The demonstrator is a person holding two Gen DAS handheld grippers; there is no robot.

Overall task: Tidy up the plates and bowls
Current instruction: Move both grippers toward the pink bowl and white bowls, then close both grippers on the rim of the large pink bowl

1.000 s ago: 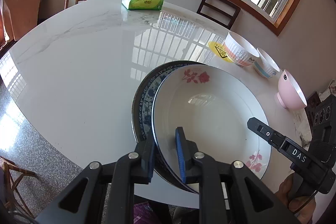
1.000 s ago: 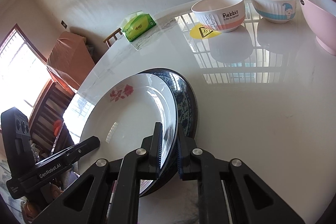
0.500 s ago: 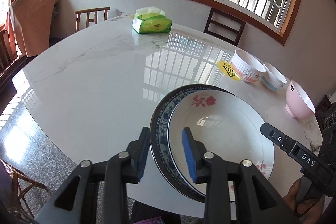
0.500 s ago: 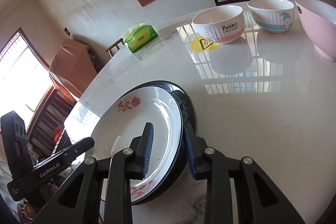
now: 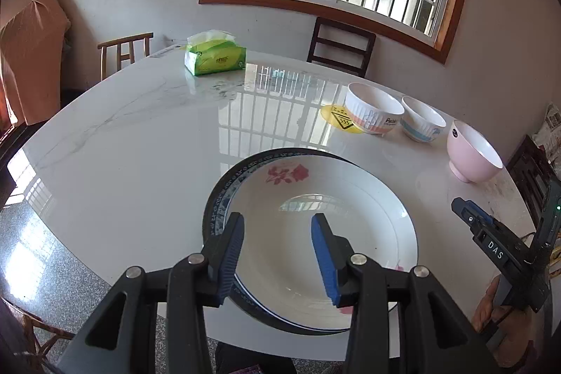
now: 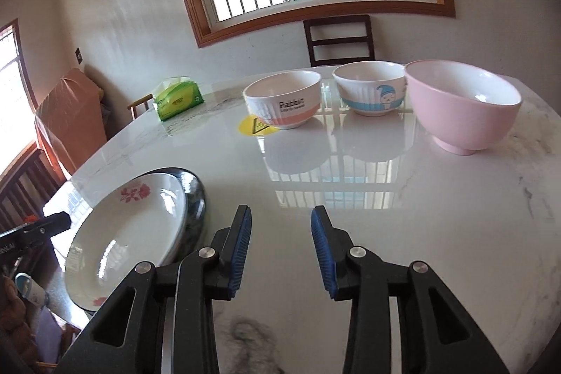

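White with red flowers, the plate (image 5: 322, 233) lies nested in a dark blue-patterned plate (image 5: 219, 198) at the near edge of the marble table (image 5: 140, 146), and the left gripper (image 5: 277, 251) hangs over it, spread wide and empty. Right of the plates, the right gripper (image 6: 280, 247) is equally wide, holding nothing. Beyond the plates, a Rabbit bowl (image 6: 284, 100), a blue-banded bowl (image 6: 371, 90) and a pink bowl (image 6: 463, 104) stand in a row.
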